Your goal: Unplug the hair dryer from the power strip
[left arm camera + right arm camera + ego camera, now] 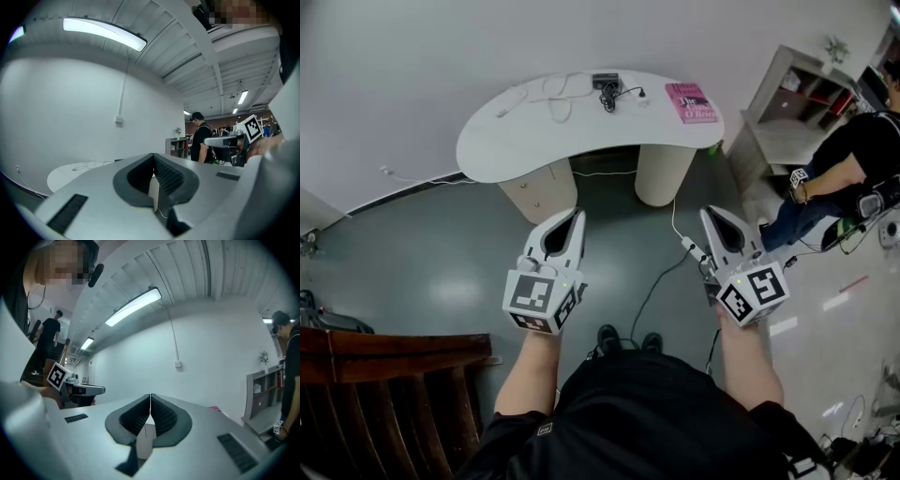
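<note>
On the far white curved table [502,141] lies a small black device [607,82] with a black cord, beside loose white cables [546,94]; I cannot tell whether it is the hair dryer. A white power strip [695,249] lies on the floor, just beside my right gripper in the head view. My left gripper [579,214] [153,155] and right gripper [705,212] [150,395] are both held level in the air, well short of the table. Both are shut, with nothing between the jaws.
A pink book [691,101] lies at the table's right end. A dark wooden chair [384,394] stands at the lower left. A seated person [834,178] and a white shelf unit [787,112] are to the right. Cables trail over the grey floor [422,262].
</note>
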`<state>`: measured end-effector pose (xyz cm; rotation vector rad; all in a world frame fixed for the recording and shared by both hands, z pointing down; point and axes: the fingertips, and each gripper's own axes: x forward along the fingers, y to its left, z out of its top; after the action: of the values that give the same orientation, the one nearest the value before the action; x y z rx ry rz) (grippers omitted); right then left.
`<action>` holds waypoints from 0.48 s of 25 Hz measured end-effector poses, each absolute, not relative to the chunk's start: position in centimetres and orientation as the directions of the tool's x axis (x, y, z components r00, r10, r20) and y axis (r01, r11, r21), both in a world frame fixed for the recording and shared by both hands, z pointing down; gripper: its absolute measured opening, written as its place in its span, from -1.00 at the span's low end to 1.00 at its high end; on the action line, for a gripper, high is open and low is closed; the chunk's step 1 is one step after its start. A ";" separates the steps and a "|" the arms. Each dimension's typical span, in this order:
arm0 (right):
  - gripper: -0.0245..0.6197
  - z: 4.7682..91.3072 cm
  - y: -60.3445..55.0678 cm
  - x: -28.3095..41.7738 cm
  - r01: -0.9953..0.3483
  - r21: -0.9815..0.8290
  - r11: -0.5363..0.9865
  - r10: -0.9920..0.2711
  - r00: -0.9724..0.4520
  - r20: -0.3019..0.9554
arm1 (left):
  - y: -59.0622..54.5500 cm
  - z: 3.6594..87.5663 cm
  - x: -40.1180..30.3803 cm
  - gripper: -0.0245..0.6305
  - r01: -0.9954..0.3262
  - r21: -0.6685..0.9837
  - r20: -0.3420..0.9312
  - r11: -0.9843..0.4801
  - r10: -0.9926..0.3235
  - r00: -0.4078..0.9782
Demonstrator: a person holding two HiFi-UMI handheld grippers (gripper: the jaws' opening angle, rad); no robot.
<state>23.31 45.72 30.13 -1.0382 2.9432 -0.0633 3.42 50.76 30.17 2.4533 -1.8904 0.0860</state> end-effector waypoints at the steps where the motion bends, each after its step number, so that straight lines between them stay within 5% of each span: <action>1: -0.81 30.3 45.8 22.9 -0.628 -0.055 0.776 -0.630 -0.777 -0.008 | 50.9 30.1 3.2 -0.91 -0.964 -0.001 0.068 -0.264 -0.962 0.264; 12: -0.81 30.0 47.1 18.9 -0.565 -0.085 0.821 -0.571 -0.818 -0.067 | 50.1 31.7 0.8 -0.91 -0.946 0.011 0.091 -0.323 -0.942 0.322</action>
<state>18.94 47.09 29.96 -0.9103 2.9119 -0.0929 0.80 50.10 31.70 2.5032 -1.7906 0.1051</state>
